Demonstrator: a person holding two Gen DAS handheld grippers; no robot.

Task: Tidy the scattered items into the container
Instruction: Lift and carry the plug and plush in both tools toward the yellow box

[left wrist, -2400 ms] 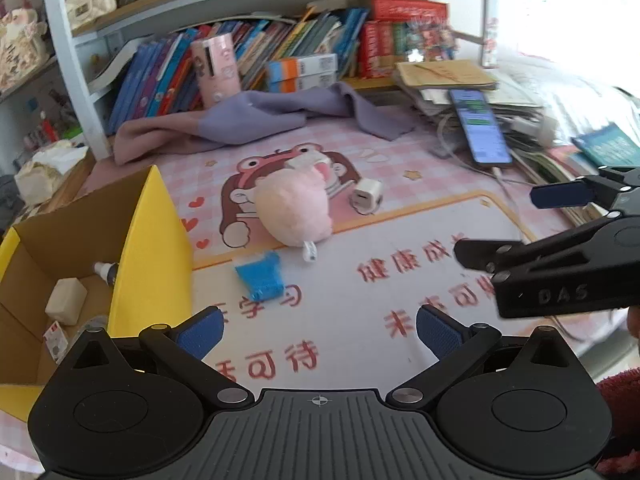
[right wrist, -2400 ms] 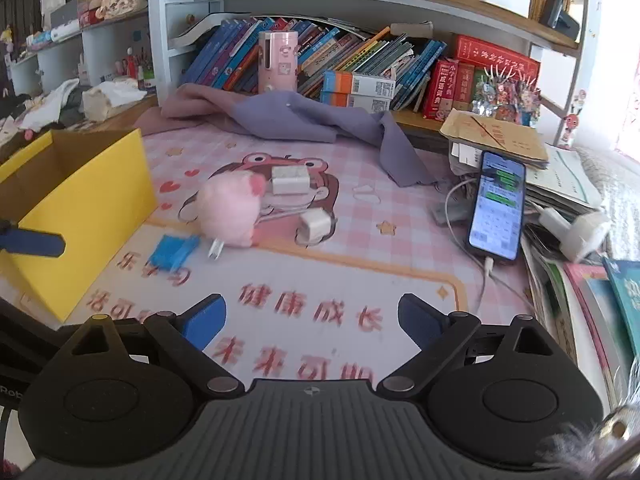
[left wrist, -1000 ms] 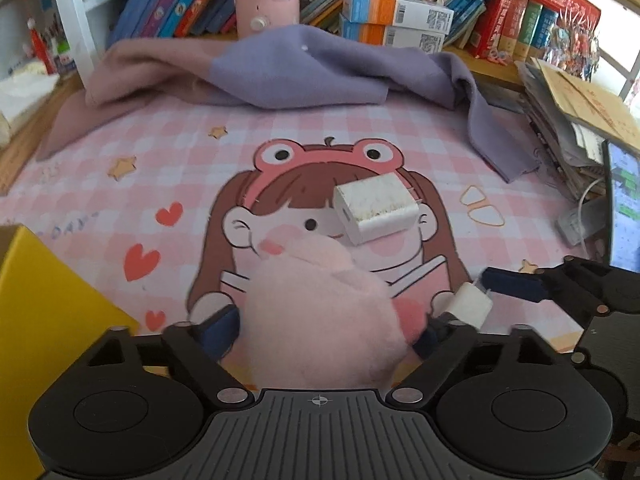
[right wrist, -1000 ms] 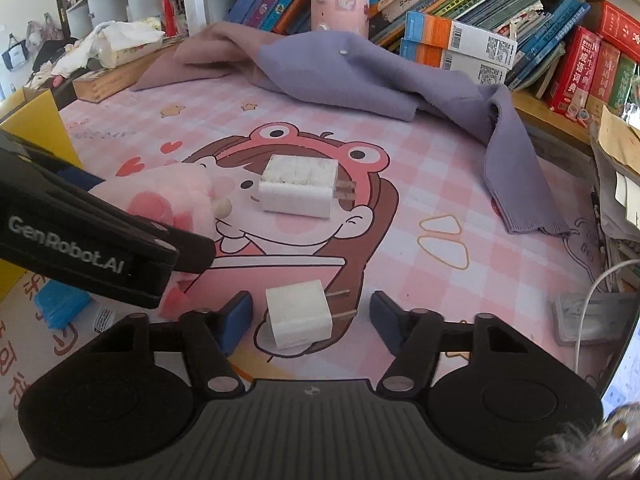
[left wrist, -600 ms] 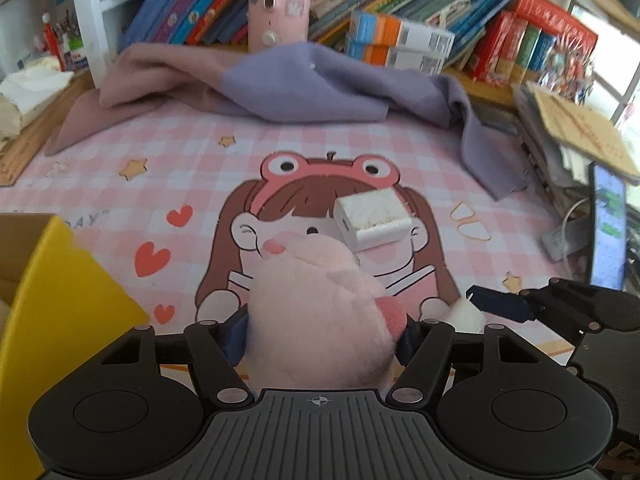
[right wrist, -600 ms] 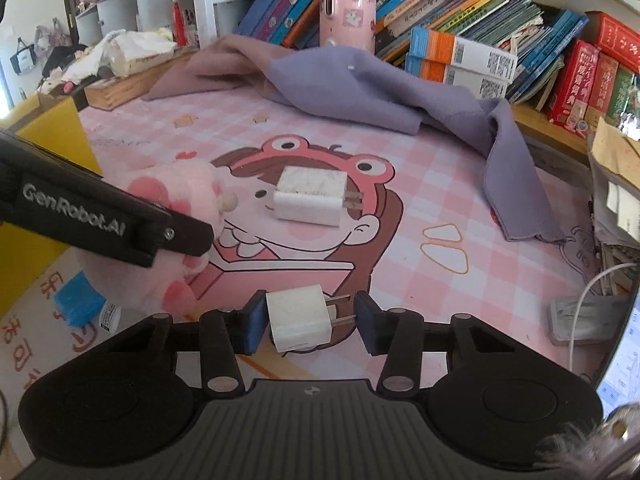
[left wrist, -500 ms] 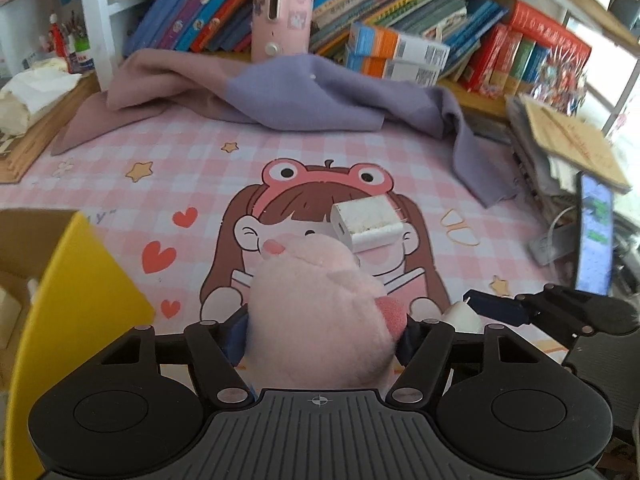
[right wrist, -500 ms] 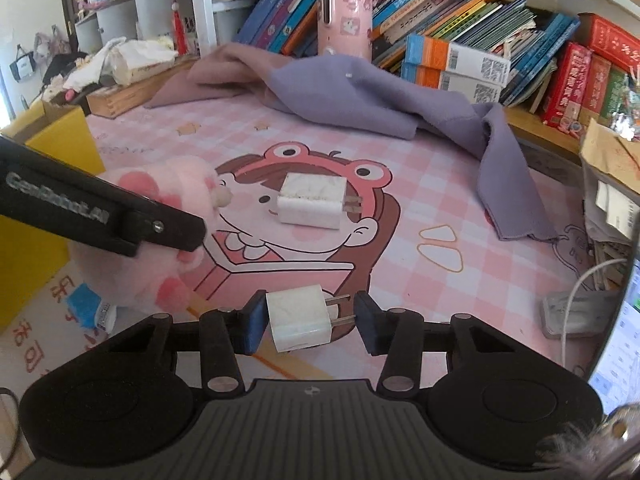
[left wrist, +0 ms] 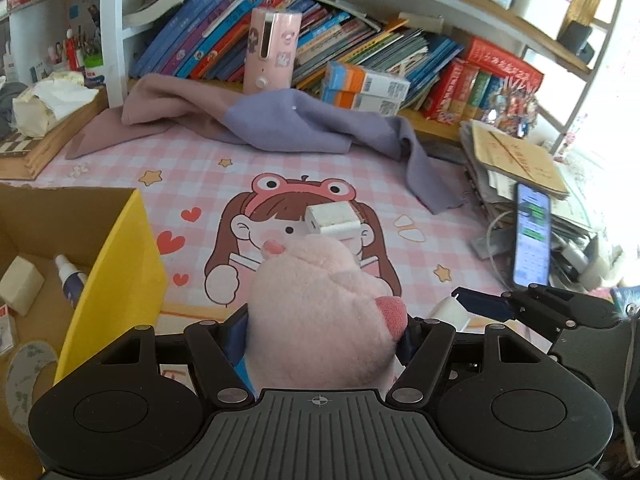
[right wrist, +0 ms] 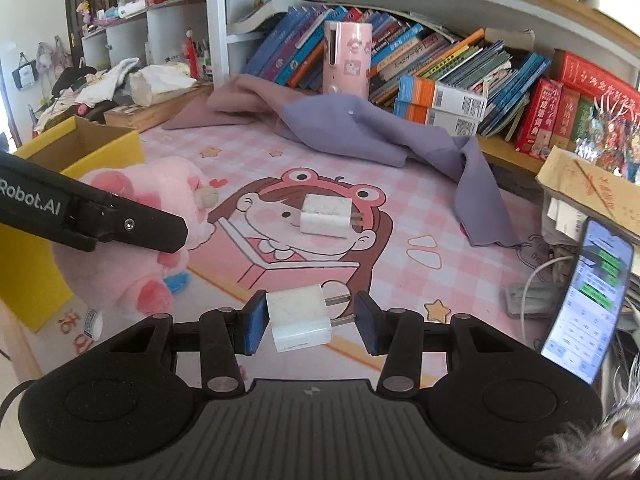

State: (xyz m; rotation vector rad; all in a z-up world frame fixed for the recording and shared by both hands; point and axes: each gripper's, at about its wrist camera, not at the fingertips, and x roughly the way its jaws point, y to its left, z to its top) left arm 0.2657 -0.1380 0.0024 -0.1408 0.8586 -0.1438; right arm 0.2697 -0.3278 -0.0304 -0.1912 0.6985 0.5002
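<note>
The left gripper (left wrist: 322, 330) has its jaws pressed into the sides of the pink plush toy (left wrist: 320, 316). The soft body bulges out between them, so the hold looks firm enough for carrying, and the toy hangs above the bench (left wrist: 192, 176), not resting on it. The right gripper (right wrist: 306, 320) has its jaws pinching a small white charger (right wrist: 299, 317) by its flat sides, with the metal prongs pointing to one jaw; I judge this grip is chosen because the flat faces give the pads a good seat. The charger is also lifted off the bench.

The yellow box (left wrist: 120, 276), the container of the task, stands just left of the plush toy and near it. Inside it a small spray bottle (left wrist: 70, 276) and a white block (left wrist: 20, 286) already lie, so the tidying is partly done. I think both held things are meant to go there next, the toy first because it is closer.

Beyond the plush toy, a second white charger (left wrist: 332, 222) lies on the bench on the cartoon girl's face, untouched. A blue packet (right wrist: 176, 282) lies below the toy, partly hidden. Far behind the toy, a purple cloth (left wrist: 288, 124) is draped before the bookshelf (left wrist: 360, 52).
</note>
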